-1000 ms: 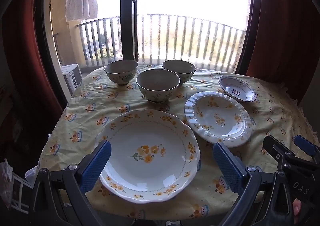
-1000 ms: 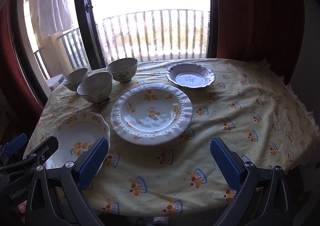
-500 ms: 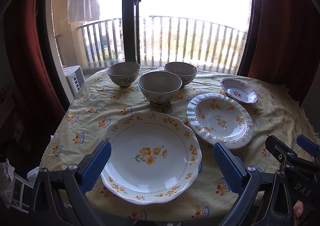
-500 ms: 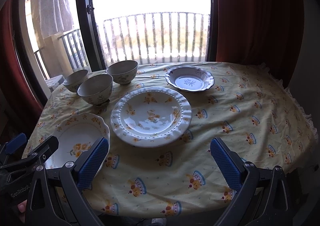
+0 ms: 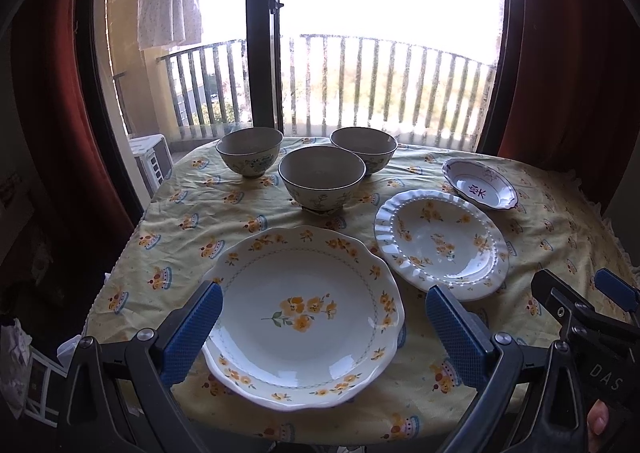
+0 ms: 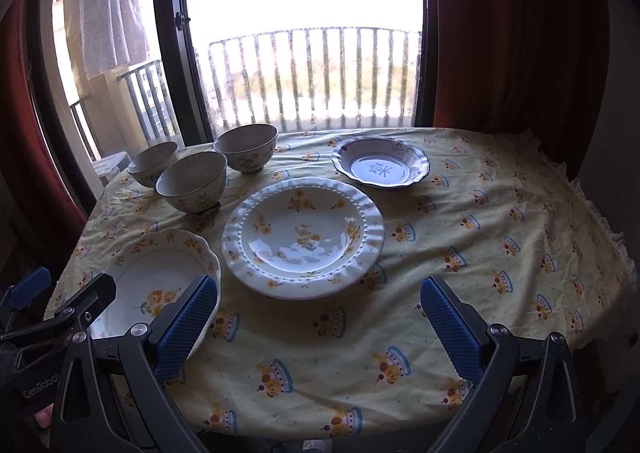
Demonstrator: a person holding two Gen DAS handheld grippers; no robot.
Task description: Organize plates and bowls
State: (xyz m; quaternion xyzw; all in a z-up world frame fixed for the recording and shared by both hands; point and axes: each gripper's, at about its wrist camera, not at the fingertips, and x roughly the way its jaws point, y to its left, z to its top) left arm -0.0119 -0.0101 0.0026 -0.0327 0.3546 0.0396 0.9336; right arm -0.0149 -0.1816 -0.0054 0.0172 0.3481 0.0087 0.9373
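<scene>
A large scalloped plate with yellow flowers [image 5: 304,313] lies at the table's near left, also in the right wrist view [image 6: 156,281]. A ribbed flowered plate [image 5: 440,241] [image 6: 302,237] lies to its right. A small blue-rimmed dish [image 5: 480,189] [image 6: 380,167] sits behind that. Three bowls [image 5: 322,177] [image 6: 192,181] stand at the back left. My left gripper [image 5: 320,333] is open, above the near edge of the large plate. My right gripper [image 6: 316,325] is open and empty over bare cloth in front of the ribbed plate.
The round table has a yellow patterned cloth [image 6: 500,253]. Behind it are a glass balcony door [image 5: 264,33] and red curtains [image 6: 512,33] on both sides. A white unit [image 5: 150,157] stands past the table's left edge.
Both grippers have tilted up or drawn back slightly, so the table sits lower in both views. The dishes have not moved. Both grippers stay open.
</scene>
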